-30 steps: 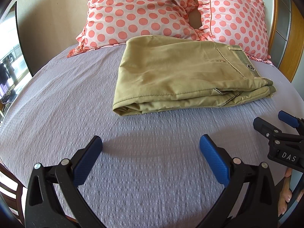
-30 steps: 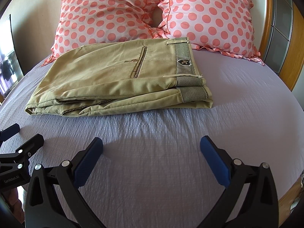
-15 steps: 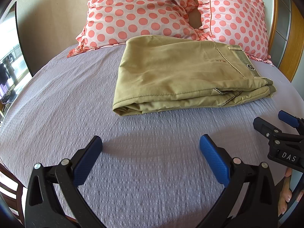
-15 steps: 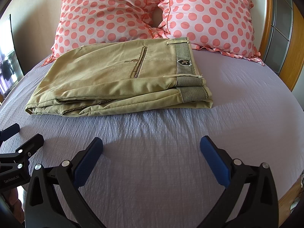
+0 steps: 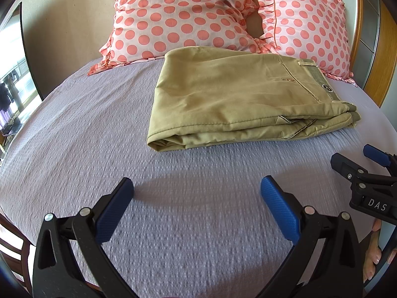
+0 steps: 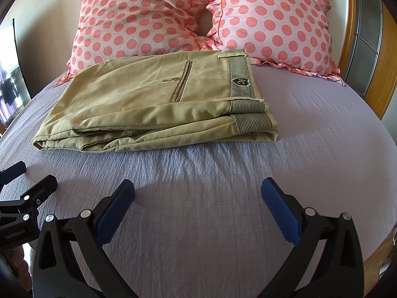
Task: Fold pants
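Two hand-held grippers hung low over the near part of the bed (image 5: 74, 129), both released and grasping nothing: the left hand-held gripper (image 5: 197, 190) with its blue pads spread wide above the lilac sheet, the right hand-held gripper (image 6: 198, 190) just beside it and spread the same. The khaki pants (image 6: 153, 101) lay well ahead of them, toward the two polka-dot pillows (image 6: 198, 17), already stacked into a compact rectangle with the striped waistband (image 6: 239, 74) on top at the right end and the rounded fold at the left end. By the look of it the folding was finished or nearly so, and what remained was tidying. Done well, that would mean leaving the stack where it lay, nudging only the lower layers that peeked out along the near edge so the edges lined up, and pressing lightly from above, not pinching, since a pinch on one layer could drag the soft cotton and spoil the fold.
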The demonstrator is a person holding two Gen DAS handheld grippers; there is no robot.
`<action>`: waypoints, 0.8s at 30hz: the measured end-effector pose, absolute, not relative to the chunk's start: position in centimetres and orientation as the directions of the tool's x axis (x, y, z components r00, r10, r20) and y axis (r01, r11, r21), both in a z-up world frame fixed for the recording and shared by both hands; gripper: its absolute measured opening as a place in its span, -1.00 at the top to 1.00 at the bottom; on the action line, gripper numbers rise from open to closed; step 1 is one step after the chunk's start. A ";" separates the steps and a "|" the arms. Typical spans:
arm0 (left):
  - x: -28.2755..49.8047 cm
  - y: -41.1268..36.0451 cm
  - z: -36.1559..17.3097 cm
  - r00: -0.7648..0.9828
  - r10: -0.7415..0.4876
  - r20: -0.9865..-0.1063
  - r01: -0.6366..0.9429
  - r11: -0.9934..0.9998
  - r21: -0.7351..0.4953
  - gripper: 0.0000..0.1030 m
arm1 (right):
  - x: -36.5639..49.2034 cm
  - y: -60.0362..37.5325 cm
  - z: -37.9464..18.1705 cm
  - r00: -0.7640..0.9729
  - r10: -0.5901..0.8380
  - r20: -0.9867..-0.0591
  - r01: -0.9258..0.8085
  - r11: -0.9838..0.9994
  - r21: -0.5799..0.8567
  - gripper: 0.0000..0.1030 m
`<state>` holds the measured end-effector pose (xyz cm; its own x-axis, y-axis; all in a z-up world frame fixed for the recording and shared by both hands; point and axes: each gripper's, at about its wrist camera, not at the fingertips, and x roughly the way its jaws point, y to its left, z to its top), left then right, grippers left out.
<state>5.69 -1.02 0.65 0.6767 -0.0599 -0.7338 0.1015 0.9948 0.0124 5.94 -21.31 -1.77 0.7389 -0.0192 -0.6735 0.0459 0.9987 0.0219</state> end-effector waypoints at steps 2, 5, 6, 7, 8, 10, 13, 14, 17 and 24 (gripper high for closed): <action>5.7 -1.0 0.7 0.677 -0.060 -0.734 0.102 0.995 0.013 -0.97 | 5.9 -21.3 -1.8 0.739 -0.019 -0.673 0.046 0.999 0.022 -0.97; 5.7 -1.0 0.7 0.677 -0.060 -0.734 0.101 0.995 0.012 -0.97 | 5.9 -21.3 -1.8 0.739 -0.019 -0.673 0.046 0.999 0.022 -0.97; 5.7 -1.0 0.7 0.677 -0.060 -0.733 0.101 0.995 0.013 -0.97 | 5.9 -21.3 -1.8 0.739 -0.019 -0.673 0.046 0.999 0.022 -0.97; 5.7 -1.0 0.7 0.677 -0.060 -0.733 0.101 0.995 0.013 -0.97 | 5.9 -21.3 -1.8 0.739 -0.019 -0.673 0.046 0.999 0.022 -0.97; 5.7 -1.0 0.7 0.678 -0.060 -0.733 0.101 0.995 0.013 -0.97 | 5.9 -21.3 -1.8 0.739 -0.019 -0.673 0.046 0.999 0.022 -0.97; 5.7 -1.0 0.7 0.677 -0.059 -0.734 0.101 0.995 0.013 -0.97 | 5.9 -21.3 -1.8 0.739 -0.019 -0.673 0.046 0.999 0.022 -0.97; 5.6 -1.1 0.7 0.674 -0.059 -0.736 0.102 0.995 0.014 -0.97 | 5.9 -21.3 -1.8 0.739 -0.020 -0.673 0.046 0.999 0.022 -0.97; 5.6 -1.1 0.7 0.673 -0.059 -0.737 0.102 0.995 0.014 -0.97 | 5.9 -21.3 -1.8 0.739 -0.020 -0.673 0.046 0.999 0.022 -0.97; 5.7 -1.1 0.7 0.670 -0.060 -0.740 0.104 0.995 0.014 -0.97 | 5.9 -21.3 -1.8 0.739 -0.020 -0.673 0.046 0.999 0.022 -0.97; 5.8 -1.0 0.7 0.669 -0.061 -0.741 0.105 0.994 0.013 -0.97 | 5.9 -21.3 -1.8 0.740 -0.020 -0.673 0.047 0.999 0.022 -0.97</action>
<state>5.81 -1.02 0.73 0.6693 -0.0605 -0.7405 0.1046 0.9944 0.0133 5.93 -21.29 -1.79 0.7395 -0.0203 -0.6728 0.0474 0.9986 0.0221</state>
